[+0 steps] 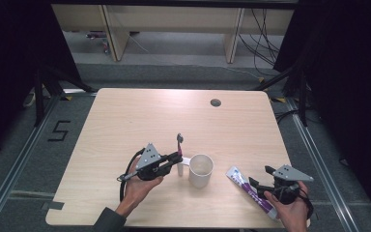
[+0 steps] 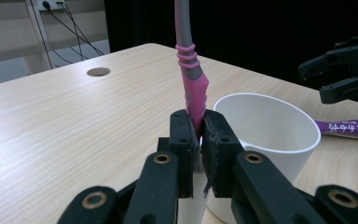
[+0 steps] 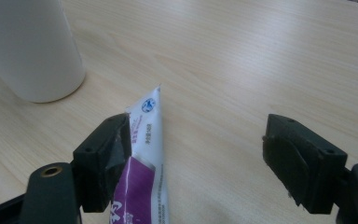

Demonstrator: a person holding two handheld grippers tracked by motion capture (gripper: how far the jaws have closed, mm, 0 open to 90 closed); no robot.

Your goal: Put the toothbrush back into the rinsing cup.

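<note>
High view: left hand-held gripper (image 1: 178, 157), clamped tight on the pink-and-grey toothbrush (image 1: 179, 141), which stands upright just beside the white cup (image 1: 201, 170) at the cup's 9 o'clock, on the wooden bench (image 1: 125, 121). Right hand-held gripper (image 1: 260, 176), jaws wide apart and gripping nothing, at the cup's 3 o'clock, poised over the purple-and-white toothpaste tube (image 1: 244, 183) lying flat on the bench. Right gripper view: one pad just beside the tube's edge, whether touching cannot be told; the other well apart from it.
</note>
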